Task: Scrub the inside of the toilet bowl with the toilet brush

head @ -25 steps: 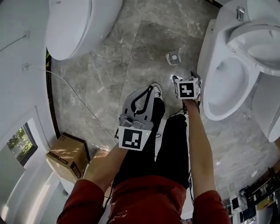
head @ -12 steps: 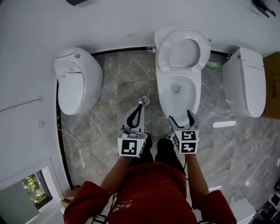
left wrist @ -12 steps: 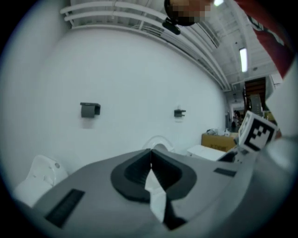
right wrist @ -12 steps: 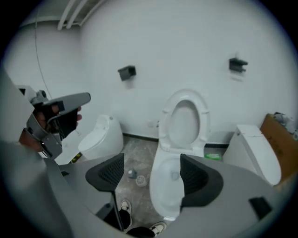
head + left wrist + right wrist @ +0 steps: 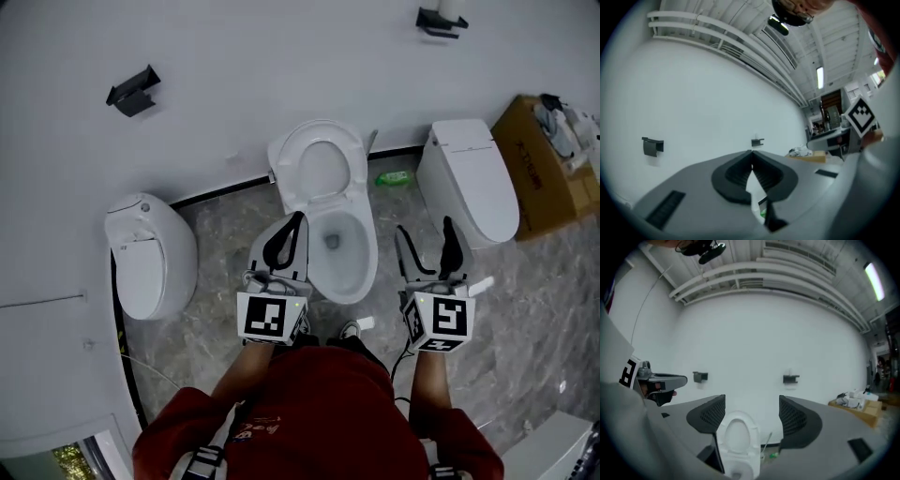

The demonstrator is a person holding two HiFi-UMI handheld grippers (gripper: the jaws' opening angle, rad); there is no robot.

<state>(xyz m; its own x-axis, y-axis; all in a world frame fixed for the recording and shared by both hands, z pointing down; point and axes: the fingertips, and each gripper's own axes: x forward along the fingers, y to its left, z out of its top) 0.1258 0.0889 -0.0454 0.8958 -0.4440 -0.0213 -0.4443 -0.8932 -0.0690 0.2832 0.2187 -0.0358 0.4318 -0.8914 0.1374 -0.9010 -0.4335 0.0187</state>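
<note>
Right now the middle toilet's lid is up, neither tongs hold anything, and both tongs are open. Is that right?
Not quite. The left tongs are shut, tips together, as the left gripper view shows; only the right tongs are open. The rest holds: the middle toilet has its lid up and neither tongs hold anything.

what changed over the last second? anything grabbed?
The person turned to face the open toilet, which went from the head view's right edge to centre. The right tongs swung out to its right side. Nothing grabbed. Unchanged: left tongs shut, right open, both empty.
</note>
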